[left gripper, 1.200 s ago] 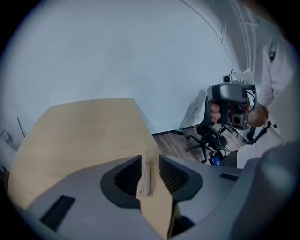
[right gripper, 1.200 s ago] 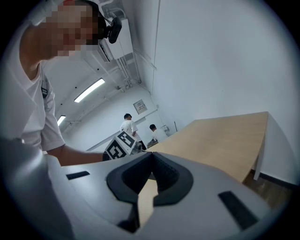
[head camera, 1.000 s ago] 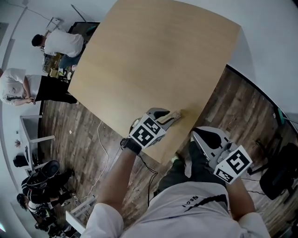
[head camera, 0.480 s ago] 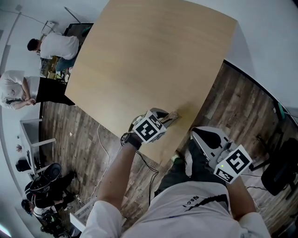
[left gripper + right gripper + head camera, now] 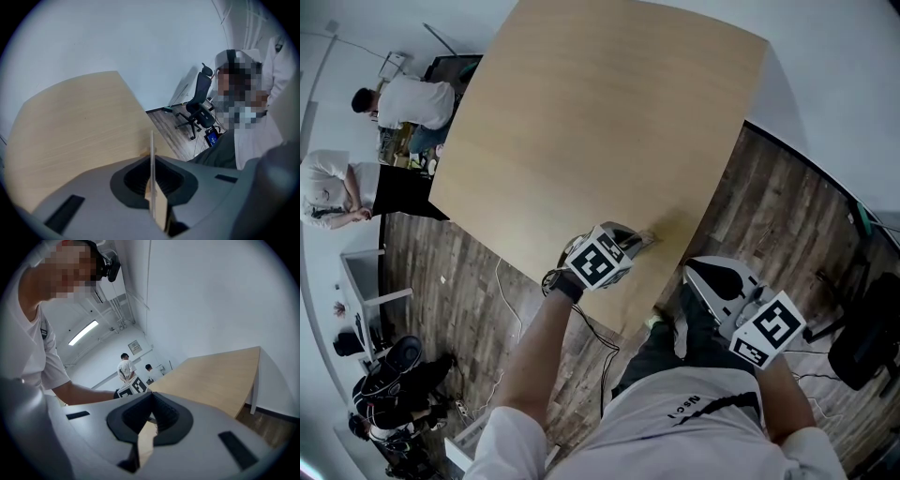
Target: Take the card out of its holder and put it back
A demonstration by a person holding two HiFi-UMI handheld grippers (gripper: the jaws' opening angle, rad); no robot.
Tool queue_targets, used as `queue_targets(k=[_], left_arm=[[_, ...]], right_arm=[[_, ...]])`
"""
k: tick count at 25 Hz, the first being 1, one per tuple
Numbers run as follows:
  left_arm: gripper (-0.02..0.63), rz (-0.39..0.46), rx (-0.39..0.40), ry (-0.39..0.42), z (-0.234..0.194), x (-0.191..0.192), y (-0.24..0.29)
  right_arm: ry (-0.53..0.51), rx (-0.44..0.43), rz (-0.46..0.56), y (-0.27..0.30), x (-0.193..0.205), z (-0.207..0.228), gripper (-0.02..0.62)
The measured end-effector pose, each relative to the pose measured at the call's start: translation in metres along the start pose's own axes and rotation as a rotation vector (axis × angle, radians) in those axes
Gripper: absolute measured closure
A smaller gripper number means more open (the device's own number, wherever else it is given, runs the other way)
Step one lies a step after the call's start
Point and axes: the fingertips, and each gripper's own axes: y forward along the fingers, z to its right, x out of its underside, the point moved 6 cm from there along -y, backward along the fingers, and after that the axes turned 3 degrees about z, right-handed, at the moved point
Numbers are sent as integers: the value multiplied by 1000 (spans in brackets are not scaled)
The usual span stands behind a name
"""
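- Left gripper [image 5: 643,240]: jaws, just closed further, pinch the card [image 5: 152,161] edge-on; its long axis runs out past their tips toward the desk [image 5: 600,122].
- Right gripper [image 5: 150,395]: jaws together, empty.

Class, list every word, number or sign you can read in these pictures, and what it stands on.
Shirt print: too small and warped to read.
Wall plaque: too small to read.
Left marker cube, right marker cube: black square patterns, no words.
Card: edge-on, nothing legible.
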Motion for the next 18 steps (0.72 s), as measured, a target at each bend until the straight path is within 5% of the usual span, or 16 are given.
queue_targets(k=[18], left_arm=[[580,98,-61,12,6,-29,-74]], right_arm=[[-48,-18,33,8,-19,-25,581]])
